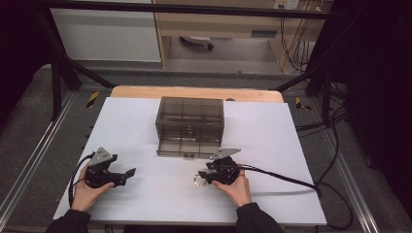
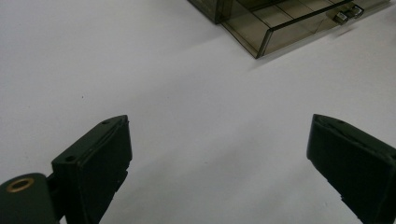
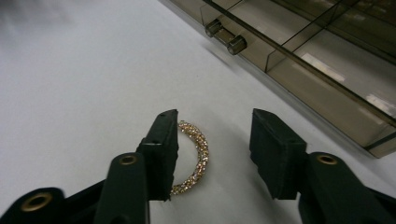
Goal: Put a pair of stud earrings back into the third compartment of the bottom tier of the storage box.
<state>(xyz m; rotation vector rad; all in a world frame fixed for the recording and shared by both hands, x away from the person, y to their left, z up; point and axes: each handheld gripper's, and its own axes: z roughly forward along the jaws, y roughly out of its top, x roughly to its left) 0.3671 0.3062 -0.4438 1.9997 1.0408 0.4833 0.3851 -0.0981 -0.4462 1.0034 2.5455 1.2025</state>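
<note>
White table sheet [image 1: 145,126] under both hands, with a wooden board edge [image 1: 194,92] showing at its far side.

Smoked, see-through plastic drawer box [image 1: 190,121] stands at the middle of the sheet, nearer the far side. Its lower drawer [image 1: 187,147] is pulled out toward the person; dividers visible inside, two small silver knobs [image 3: 226,36] on the drawer front.

Right gripper [image 1: 200,179], held in the person's right hand [image 1: 236,187], sits low over the sheet just in front of the open drawer. In the right gripper view, a small gold-coloured ring set with tiny sparkling stones [image 3: 194,156] lies flat on the sheet between the two black jaws. Jaws partly closed. The left-hand jaw in that view covers part of the ring and seems to touch its edge; the other jaw stands clear of it, bare sheet between. No grip on the ring. From above, the ring [image 1: 197,180] shows as a pale glint at the jaw tips.

Left gripper [image 1: 129,173], in the left hand [image 1: 87,191], rests on the sheet well to the left of the box. Jaws spread wide, nothing but bare sheet between them. The drawer's corner shows far off in its view.
</note>
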